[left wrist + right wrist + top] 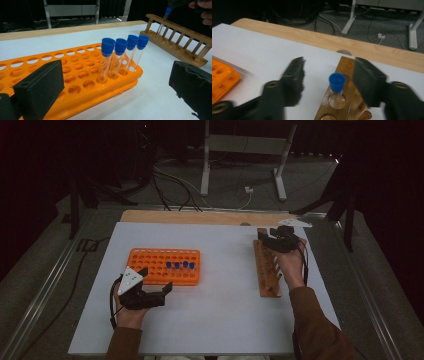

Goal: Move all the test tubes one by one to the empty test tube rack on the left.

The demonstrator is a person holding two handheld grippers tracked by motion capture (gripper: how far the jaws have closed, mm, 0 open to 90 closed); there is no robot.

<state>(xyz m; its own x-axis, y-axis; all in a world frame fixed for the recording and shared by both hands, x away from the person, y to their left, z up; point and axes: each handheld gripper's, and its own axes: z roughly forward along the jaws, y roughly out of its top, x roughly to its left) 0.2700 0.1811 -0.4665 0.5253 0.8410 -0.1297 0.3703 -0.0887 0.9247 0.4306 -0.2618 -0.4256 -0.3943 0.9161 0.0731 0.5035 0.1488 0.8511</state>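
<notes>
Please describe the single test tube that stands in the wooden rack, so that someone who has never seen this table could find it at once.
Start at the white table and look to its right side, where a long wooden rack lies. At the rack's far end, between the open jaws of the right gripper, one clear test tube with a blue cap stands in a hole. It stands alone there, whereas the other four capped tubes stand together in the orange rack.

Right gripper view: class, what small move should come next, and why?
Probably lift the right gripper straight up and away. Its fingers stand open, clear of the blue-capped tube, which already sits in a hole of the wooden rack.
</notes>
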